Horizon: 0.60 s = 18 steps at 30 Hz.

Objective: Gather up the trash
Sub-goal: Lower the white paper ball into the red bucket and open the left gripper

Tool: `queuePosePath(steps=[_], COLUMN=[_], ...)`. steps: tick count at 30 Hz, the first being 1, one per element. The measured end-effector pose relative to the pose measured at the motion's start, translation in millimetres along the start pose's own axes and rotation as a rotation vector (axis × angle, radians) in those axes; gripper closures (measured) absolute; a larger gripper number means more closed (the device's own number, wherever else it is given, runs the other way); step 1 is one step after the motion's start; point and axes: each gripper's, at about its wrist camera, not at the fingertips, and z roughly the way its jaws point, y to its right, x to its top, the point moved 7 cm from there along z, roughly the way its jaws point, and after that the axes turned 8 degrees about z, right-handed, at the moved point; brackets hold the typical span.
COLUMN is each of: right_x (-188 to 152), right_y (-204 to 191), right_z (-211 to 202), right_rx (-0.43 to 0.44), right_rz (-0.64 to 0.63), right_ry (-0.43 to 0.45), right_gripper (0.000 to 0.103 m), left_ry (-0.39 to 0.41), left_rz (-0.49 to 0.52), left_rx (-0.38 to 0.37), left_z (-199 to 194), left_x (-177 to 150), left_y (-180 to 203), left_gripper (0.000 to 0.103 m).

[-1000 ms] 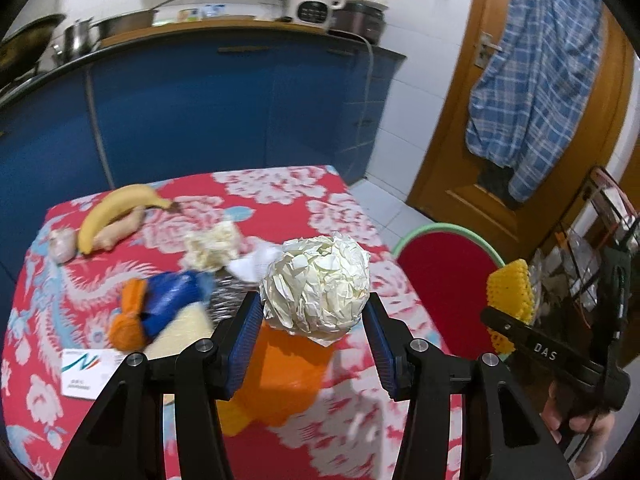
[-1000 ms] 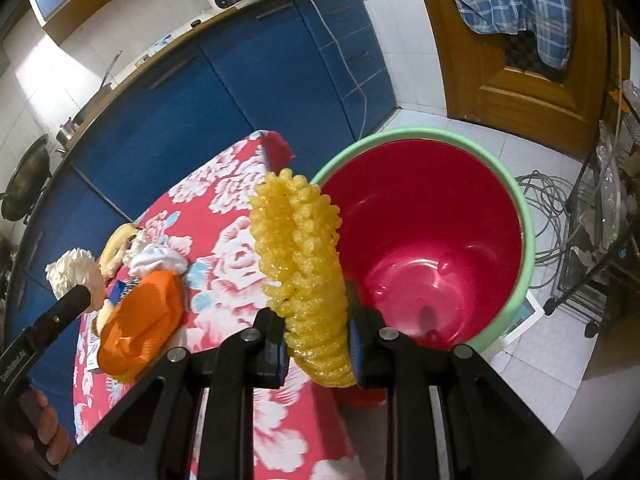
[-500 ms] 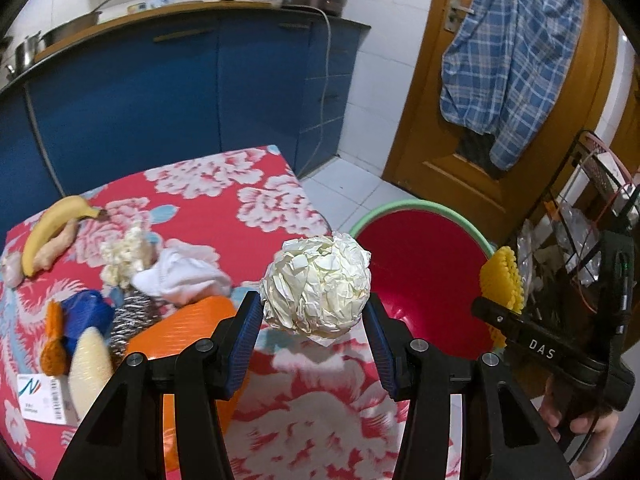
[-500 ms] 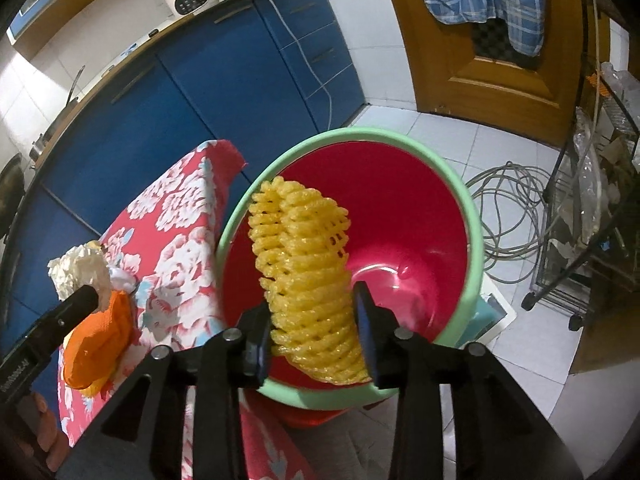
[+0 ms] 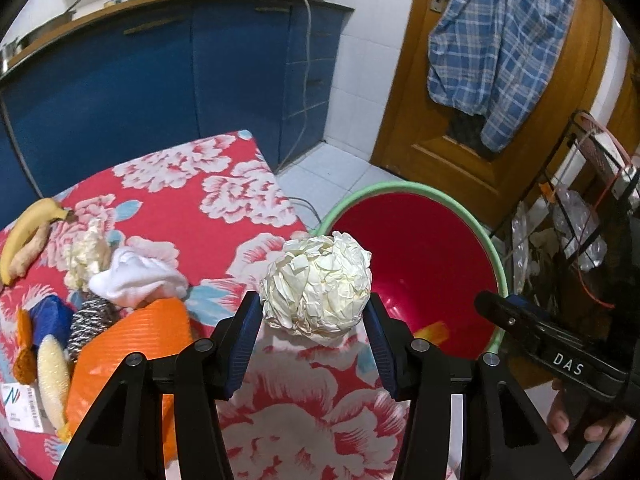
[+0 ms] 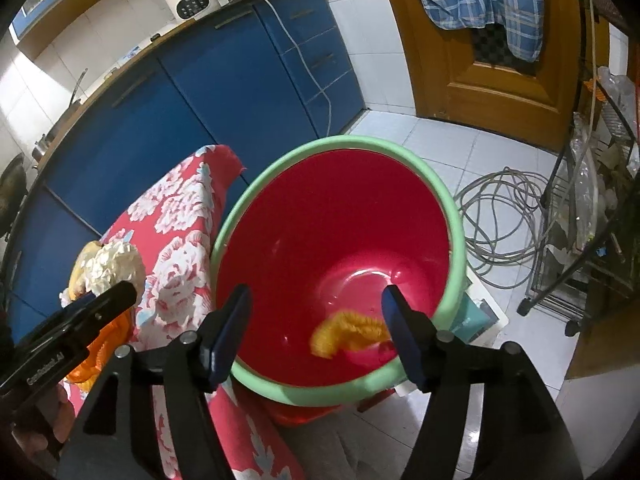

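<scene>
Crumpled paper ball (image 5: 316,285): clamped between the two blue pads of the left gripper (image 5: 314,320), held in the air above the near edge of the flowered table (image 5: 224,208).
Left fingers: closed on the ball from both sides; it bulges up and forward past the tips.
Right gripper (image 6: 316,332): jaws opening, nothing between them; it hangs over the near rim of the bin.
Yellow mesh piece (image 6: 348,330): blurred, low inside the bin, clear of the right fingers.
Red bin (image 5: 496,264): green-rimmed, standing on the floor just beside the table's edge, mouth open upward.
Relation that counts: in the left wrist view the bin lies ahead and to the right of the held ball, lower than it; the ball looks to be over cloth, not yet over the rim, so my guess is it must travel rightward before release.
Left on the table: an orange ribbed bag (image 5: 132,344), a white cloth (image 5: 136,276), a banana (image 5: 28,224) farther back.
Beyond: blue cabinets (image 5: 140,92) and a wooden door (image 5: 416,120).
</scene>
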Motion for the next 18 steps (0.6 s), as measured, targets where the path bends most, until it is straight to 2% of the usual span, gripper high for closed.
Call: queuePosePath(steps=[12,18], right_x=[-6,-7], right_y=[19,24], right_z=[-15,-21], right_rx=[-0.04,-0.039], right_rz=[0.024,0.035], right_ry=[0.018,0.024], right_gripper=[0.034,0.033], left_ry=[-0.022,-0.015], left_rz=[0.078,0.089], left_rx=[-0.034,-0.043], left_z=[27,28], left_x=[5,6], left_y=[27,35], left_gripper=[0.048,0.033])
